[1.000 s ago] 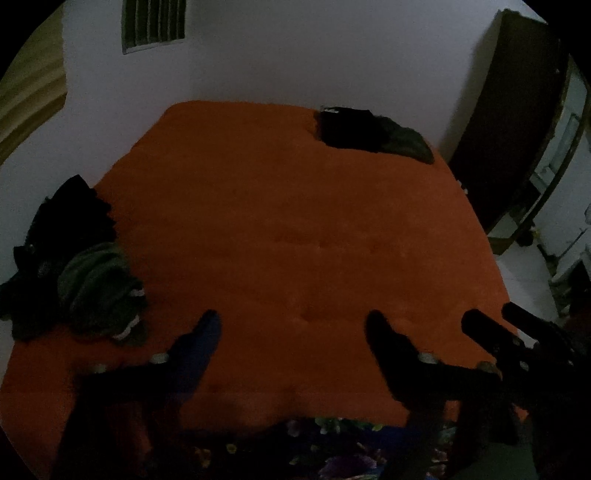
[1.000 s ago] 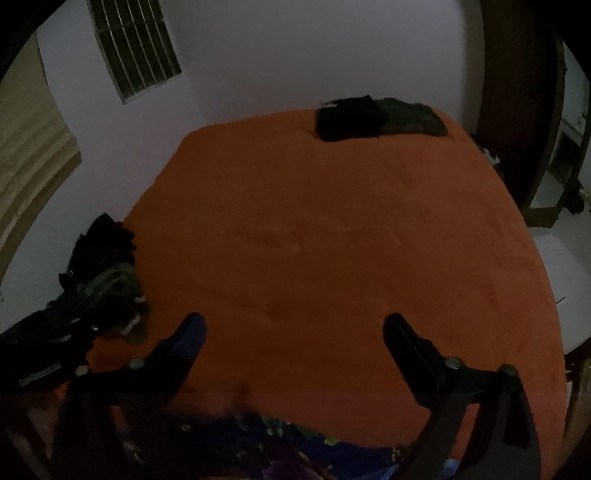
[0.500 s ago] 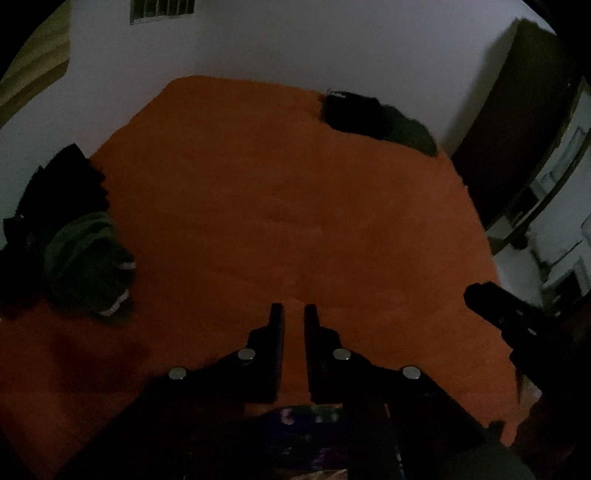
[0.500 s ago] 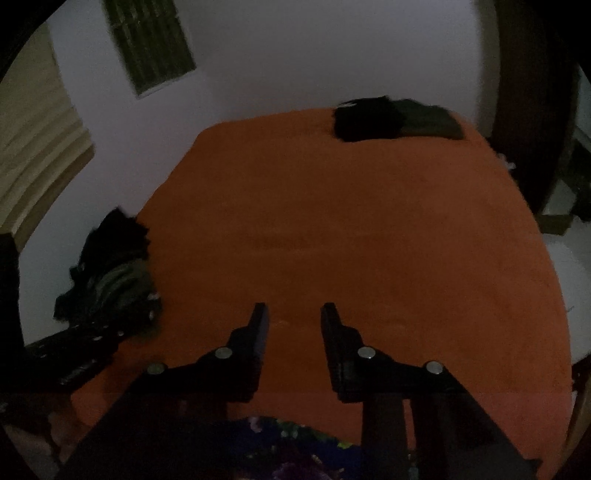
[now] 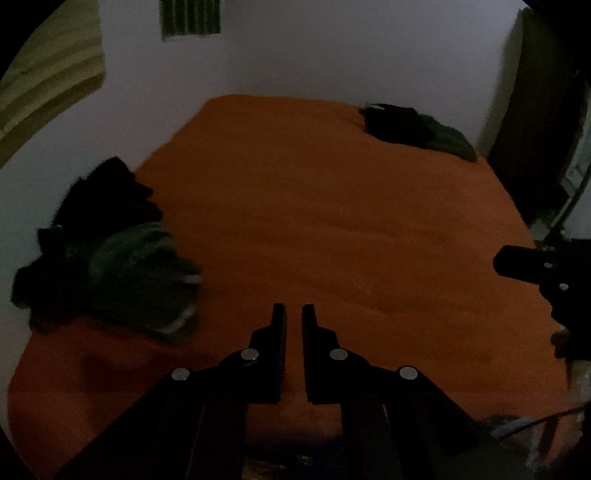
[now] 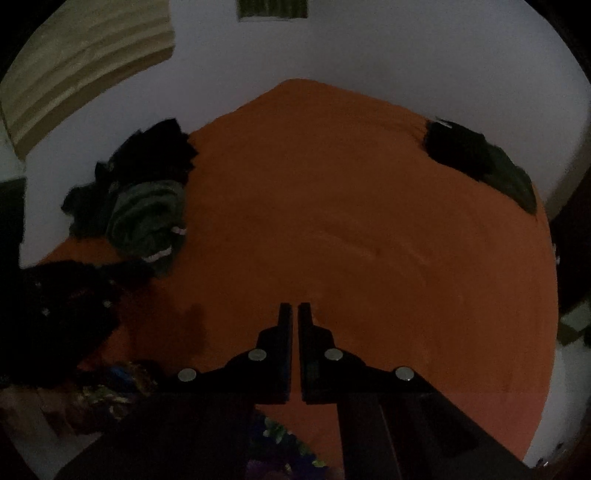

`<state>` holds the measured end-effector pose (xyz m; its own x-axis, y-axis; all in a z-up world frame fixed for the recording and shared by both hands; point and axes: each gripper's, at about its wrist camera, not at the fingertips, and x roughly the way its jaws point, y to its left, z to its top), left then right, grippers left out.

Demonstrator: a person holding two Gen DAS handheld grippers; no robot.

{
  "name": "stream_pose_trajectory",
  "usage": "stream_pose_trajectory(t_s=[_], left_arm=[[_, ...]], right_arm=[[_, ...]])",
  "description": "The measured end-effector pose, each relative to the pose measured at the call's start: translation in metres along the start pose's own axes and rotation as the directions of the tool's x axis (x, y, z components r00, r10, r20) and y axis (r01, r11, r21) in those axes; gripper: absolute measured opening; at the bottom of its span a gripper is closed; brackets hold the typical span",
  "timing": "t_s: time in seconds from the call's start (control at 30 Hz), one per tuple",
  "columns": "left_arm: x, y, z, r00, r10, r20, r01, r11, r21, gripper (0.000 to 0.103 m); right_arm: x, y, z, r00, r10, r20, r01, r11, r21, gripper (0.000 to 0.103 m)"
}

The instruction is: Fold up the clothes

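Note:
On the orange bed [image 5: 332, 221] a crumpled pile of black and grey-green clothes [image 5: 110, 254] lies at the left edge. The same pile of clothes [image 6: 147, 210] shows in the right wrist view. A folded stack of dark garments [image 5: 417, 129] sits at the far right corner, and this folded stack [image 6: 476, 158] also appears in the right wrist view. My left gripper [image 5: 293, 314] hovers over the near middle of the bed, shut on nothing, right of the pile. My right gripper [image 6: 294, 312] is shut and empty too. In the left wrist view the right gripper [image 5: 504, 260] pokes in from the right edge.
A white wall borders the bed at the back and left, with a vent [image 5: 190, 18] and a striped curtain [image 5: 48, 74]. A dark door [image 5: 535, 129] stands at the right. Floral fabric [image 6: 280, 439] shows below the right gripper. A dark bulky shape [image 6: 55, 314] fills the lower left.
Both grippers went from wide open to shut over the last second. Both views have swung left, so the crumpled pile sits larger and nearer the centre.

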<state>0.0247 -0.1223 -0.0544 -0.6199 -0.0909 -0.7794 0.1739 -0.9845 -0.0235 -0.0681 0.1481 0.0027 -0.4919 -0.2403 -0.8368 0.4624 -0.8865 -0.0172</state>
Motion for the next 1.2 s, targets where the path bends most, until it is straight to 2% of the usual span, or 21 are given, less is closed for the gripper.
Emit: stream_pose_trajectory(t_s=[0.17, 0.27, 0.53, 0.67, 0.73, 0.83, 0.97, 1.1, 1.17, 1.2], left_arm=[[0.002, 0.051, 0.005, 0.998, 0.068, 0.011, -0.067, 0.995, -0.071, 0.008], [0.003, 0.085, 0.01, 0.994, 0.111, 0.018, -0.108, 0.986, -0.127, 0.008], [-0.008, 0.179, 0.036, 0.969, 0.238, 0.059, -0.214, 0.94, -0.266, 0.009], [-0.01, 0.226, 0.043, 0.972, 0.233, 0.035, -0.207, 0.915, -0.346, 0.013], [-0.007, 0.246, 0.045, 0.977, 0.215, 0.007, -0.196, 0.902, -0.384, 0.023], [0.004, 0.271, 0.046, 0.987, 0.16, -0.027, -0.156, 0.887, -0.435, 0.03], [0.011, 0.288, 0.05, 0.988, 0.138, -0.068, -0.154, 0.887, -0.434, 0.033], [0.005, 0.305, 0.064, 0.993, 0.095, -0.072, -0.117, 0.88, -0.461, 0.046], [0.001, 0.313, 0.071, 0.994, 0.086, -0.073, -0.111, 0.867, -0.485, 0.051], [-0.002, 0.316, 0.076, 0.993, 0.088, -0.079, -0.116, 0.86, -0.497, 0.055]], right_arm=[[0.033, 0.023, 0.022, 0.999, 0.032, -0.001, -0.032, 0.999, -0.037, 0.002], [0.055, 0.042, 0.038, 0.999, 0.054, 0.006, -0.054, 0.998, -0.018, 0.002], [0.085, 0.09, 0.077, 0.99, 0.116, 0.076, -0.115, 0.993, -0.018, 0.002], [0.094, 0.103, 0.094, 0.986, 0.139, 0.091, -0.138, 0.99, -0.021, 0.002], [0.098, 0.109, 0.102, 0.984, 0.15, 0.098, -0.148, 0.989, -0.023, 0.002], [0.105, 0.118, 0.114, 0.98, 0.166, 0.107, -0.164, 0.986, -0.027, 0.002], [0.109, 0.132, 0.132, 0.979, 0.165, 0.121, -0.161, 0.986, -0.044, 0.002], [0.112, 0.152, 0.153, 0.976, 0.179, 0.122, -0.171, 0.982, -0.075, 0.002], [0.113, 0.162, 0.163, 0.975, 0.187, 0.122, -0.177, 0.98, -0.089, 0.006], [0.114, 0.167, 0.167, 0.974, 0.194, 0.12, -0.183, 0.979, -0.092, 0.015]])
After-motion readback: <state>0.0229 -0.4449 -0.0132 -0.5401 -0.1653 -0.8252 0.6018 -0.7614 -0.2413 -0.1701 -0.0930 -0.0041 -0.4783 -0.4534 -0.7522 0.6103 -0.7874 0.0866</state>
